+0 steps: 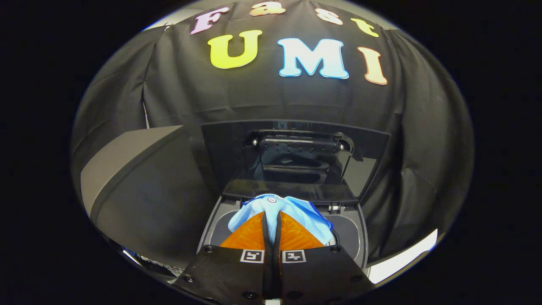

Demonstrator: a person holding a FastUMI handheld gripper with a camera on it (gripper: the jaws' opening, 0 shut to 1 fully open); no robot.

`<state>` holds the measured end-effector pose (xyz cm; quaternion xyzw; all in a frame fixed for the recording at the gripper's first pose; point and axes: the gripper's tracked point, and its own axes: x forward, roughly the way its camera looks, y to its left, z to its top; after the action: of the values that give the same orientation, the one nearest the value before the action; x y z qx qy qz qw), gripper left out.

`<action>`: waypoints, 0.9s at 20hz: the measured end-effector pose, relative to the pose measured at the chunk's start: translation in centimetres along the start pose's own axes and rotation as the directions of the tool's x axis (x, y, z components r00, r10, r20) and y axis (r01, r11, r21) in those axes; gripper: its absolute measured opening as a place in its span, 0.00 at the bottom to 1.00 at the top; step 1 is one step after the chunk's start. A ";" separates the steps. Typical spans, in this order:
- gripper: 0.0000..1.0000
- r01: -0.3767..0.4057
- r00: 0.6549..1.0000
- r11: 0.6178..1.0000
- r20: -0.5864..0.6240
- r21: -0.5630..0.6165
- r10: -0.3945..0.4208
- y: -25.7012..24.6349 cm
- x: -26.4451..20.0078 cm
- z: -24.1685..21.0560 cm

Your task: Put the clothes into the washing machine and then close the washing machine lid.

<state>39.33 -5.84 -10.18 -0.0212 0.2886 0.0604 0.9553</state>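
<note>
A light blue garment [296, 212] with a small white button is pinched between my two fingers [250, 237], draping over their tips. My gripper [271, 220] is shut on it and hangs over the grey top of the washing machine [353, 231]. The machine's dark lid [296, 156] stands raised upright beyond the cloth, its inner handle moulding facing me. The tub opening lies under the fingers and the garment, mostly hidden by them.
A grey slanted panel [127, 161] rises to the left of the machine. Black cloth walls close in behind and to the right. A bright strip of floor or edge [402, 258] shows beside the machine's right side.
</note>
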 end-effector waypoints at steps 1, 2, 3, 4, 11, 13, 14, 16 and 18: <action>0.02 -0.002 1.000 1.000 -0.011 0.000 0.002 0.1 0.2 -0.6; 0.02 -0.001 1.000 1.000 -0.019 -0.002 0.001 0.2 0.5 -1.0; 0.02 0.002 1.000 1.000 -0.030 -0.004 -0.003 0.0 0.8 -1.7; 0.02 0.005 0.999 1.000 -0.040 0.000 -0.005 0.0 1.1 -2.2; 0.08 0.029 0.991 0.998 -0.136 0.060 -0.021 -0.1 2.4 -6.1; 0.12 0.035 0.987 0.997 -0.158 0.072 -0.023 -0.1 2.6 -7.0; 0.14 0.035 0.988 0.996 -0.155 0.082 -0.022 -0.1 2.6 -7.0; 0.17 0.037 0.988 0.995 -0.153 0.096 -0.022 0.0 2.4 -7.2; 0.71 0.041 0.985 0.994 -0.169 0.097 -0.024 0.0 2.3 -7.9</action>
<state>36.94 -6.22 -18.02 0.0172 0.3702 0.0283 0.9284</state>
